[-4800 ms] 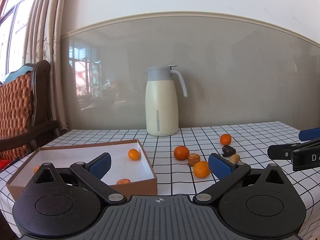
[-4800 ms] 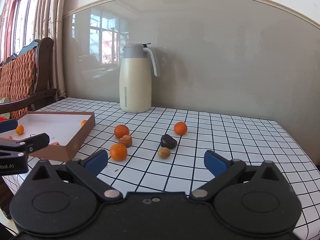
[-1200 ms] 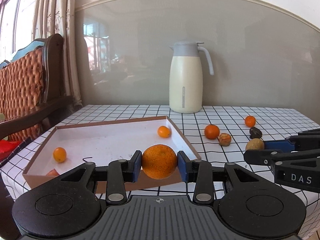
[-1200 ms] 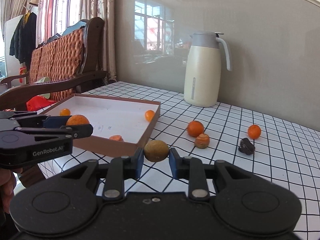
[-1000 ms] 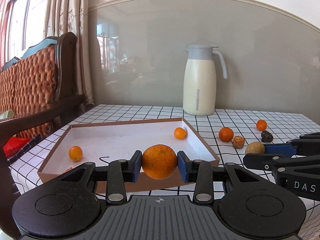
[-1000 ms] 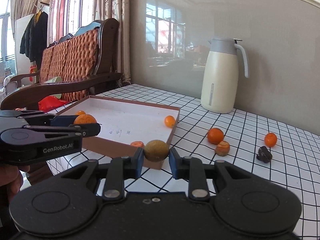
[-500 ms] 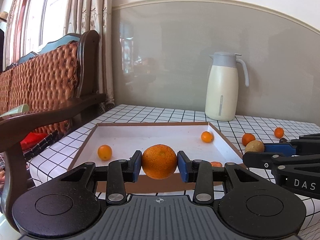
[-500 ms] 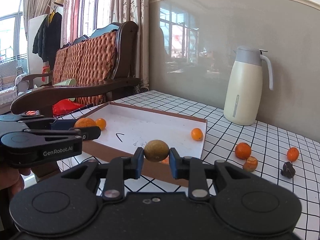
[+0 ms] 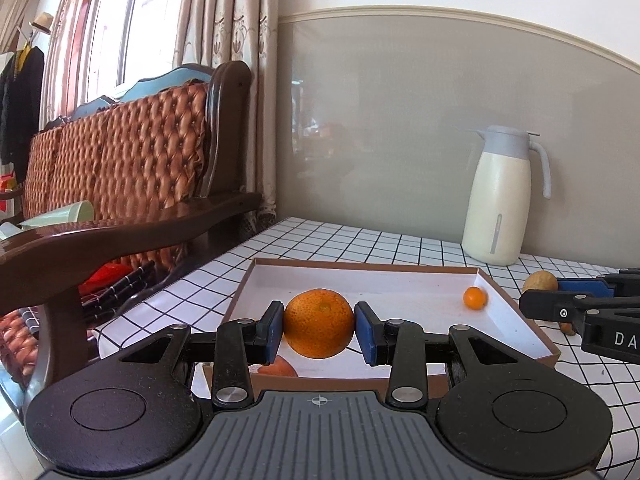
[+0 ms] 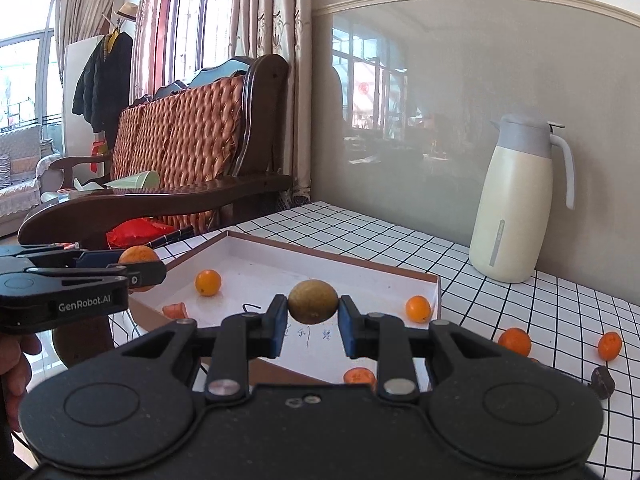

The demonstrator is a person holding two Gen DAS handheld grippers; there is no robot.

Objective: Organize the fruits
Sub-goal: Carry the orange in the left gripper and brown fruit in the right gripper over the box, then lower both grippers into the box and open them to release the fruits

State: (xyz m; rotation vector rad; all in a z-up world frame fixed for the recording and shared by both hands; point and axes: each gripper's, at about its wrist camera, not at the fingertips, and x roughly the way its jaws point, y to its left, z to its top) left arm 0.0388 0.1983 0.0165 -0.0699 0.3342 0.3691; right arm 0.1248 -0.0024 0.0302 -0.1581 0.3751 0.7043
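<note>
The left gripper (image 9: 319, 327) pinches a large orange (image 9: 319, 323) between its two blue pads, and holds it above the near edge of the shallow brown box (image 9: 516, 309) with the white floor. The right gripper (image 10: 313, 322) pinches a smaller yellow-brown round fruit (image 10: 313, 301) in the same way, and this fruit also hangs over the box (image 10: 304, 255).

In the right wrist view, two small oranges lie inside the box, one (image 10: 208, 282) near the left wall and one (image 10: 418, 309) close to the right wall. An orange piece (image 10: 175, 311) lies near the front left corner, and another orange piece (image 10: 359, 376) shows just behind the gripper body.

On the checked tablecloth (image 10: 520, 304), to the right of the box, stay two more oranges (image 10: 515, 341) (image 10: 609, 345) and a dark fruit (image 10: 603, 382). A cream thermos jug (image 10: 516, 204) with a grey lid stands upright near the wall, well apart from the box. A wooden chair (image 10: 192, 148) with an orange quilted cushion stands beside the table on the left.
</note>
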